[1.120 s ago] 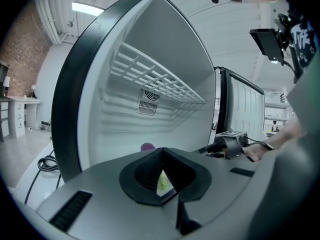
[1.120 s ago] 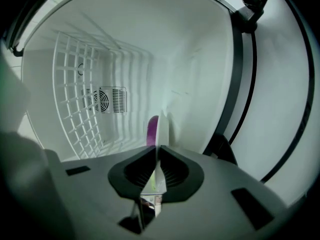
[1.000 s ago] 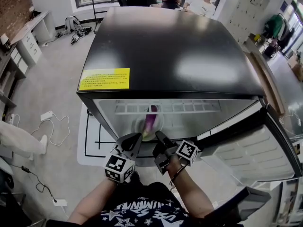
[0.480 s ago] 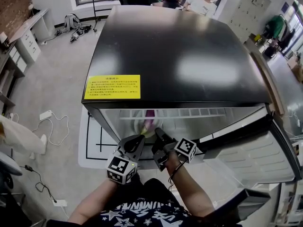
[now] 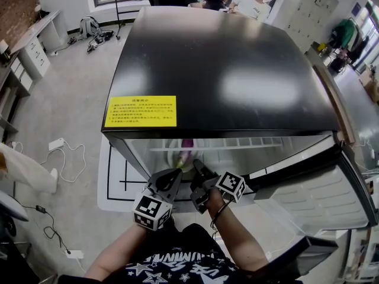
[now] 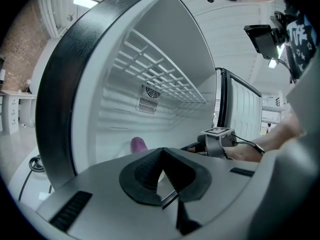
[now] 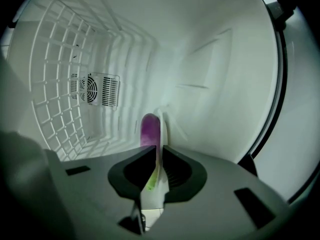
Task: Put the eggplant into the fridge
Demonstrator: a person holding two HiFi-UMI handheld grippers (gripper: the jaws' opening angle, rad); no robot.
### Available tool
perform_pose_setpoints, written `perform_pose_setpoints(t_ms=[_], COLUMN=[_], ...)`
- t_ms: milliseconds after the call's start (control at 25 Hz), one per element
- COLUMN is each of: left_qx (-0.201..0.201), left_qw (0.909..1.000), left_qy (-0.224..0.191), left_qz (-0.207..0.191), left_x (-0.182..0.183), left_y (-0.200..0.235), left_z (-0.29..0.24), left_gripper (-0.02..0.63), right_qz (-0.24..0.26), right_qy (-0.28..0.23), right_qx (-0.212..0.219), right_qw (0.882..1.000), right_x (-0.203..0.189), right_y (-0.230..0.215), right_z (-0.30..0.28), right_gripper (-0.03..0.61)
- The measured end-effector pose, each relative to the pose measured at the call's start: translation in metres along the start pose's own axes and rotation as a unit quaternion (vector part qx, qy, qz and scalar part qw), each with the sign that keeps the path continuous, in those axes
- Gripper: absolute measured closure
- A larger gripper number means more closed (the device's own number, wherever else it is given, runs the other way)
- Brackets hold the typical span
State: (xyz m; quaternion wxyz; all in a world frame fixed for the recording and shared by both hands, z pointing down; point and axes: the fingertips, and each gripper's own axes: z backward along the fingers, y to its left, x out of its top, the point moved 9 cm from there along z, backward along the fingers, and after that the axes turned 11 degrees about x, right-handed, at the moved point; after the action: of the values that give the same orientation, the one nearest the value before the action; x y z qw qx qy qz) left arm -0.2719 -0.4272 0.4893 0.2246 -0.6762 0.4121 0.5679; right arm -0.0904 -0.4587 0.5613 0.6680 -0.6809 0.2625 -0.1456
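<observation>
While the plate (image 7: pixel 151 200) with the eggplant (image 7: pixel 150 129) is pinched by the right gripper (image 7: pixel 157 150), level sliding is advised; left gripper (image 6: pixel 161 152), 9 o'clock, is pressed together.

Office with desks (image 5: pixel 35 43), lockers (image 5: pixel 317 3)

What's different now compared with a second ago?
The right gripper carried the plate with the eggplant slightly deeper into the fridge, so less of it shows under the top edge. The left gripper followed alongside. Unchanged: its fingers stay on the plate's rim, the left stays shut and empty, and the door is open.
</observation>
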Motion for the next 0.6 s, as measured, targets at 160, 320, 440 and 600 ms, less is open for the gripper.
perform_pose_setpoints(t_ms=[160, 320, 440, 600], left_qx=[0.006, 0.012, 0.017, 0.026], left_qw=[1.0, 0.9999, 0.9998, 0.9996], left_qy=[-0.002, -0.005, -0.005, -0.006], left_qz=[0.004, 0.008, 0.008, 0.003], left_x=[0.0, 0.0, 0.001, 0.004], left_y=[0.0, -0.003, -0.005, -0.01], left_z=[0.001, 0.001, 0.001, 0.004], left_gripper=[0.606, 0.606, 0.606, 0.606], right_qz=[0.014, 0.024, 0.041, 0.057], right_qy=[0.006, 0.017, 0.027, 0.055], right_qx=[0.004, -0.004, -0.02, -0.038], right_qw=[1.0, 1.0, 0.999, 0.996], right_x=[0.0, 0.001, 0.002, 0.002], right_y=[0.002, 0.004, 0.004, 0.004], right_z=[0.001, 0.005, 0.01, 0.013], right_gripper=[0.528, 0.495, 0.497, 0.497])
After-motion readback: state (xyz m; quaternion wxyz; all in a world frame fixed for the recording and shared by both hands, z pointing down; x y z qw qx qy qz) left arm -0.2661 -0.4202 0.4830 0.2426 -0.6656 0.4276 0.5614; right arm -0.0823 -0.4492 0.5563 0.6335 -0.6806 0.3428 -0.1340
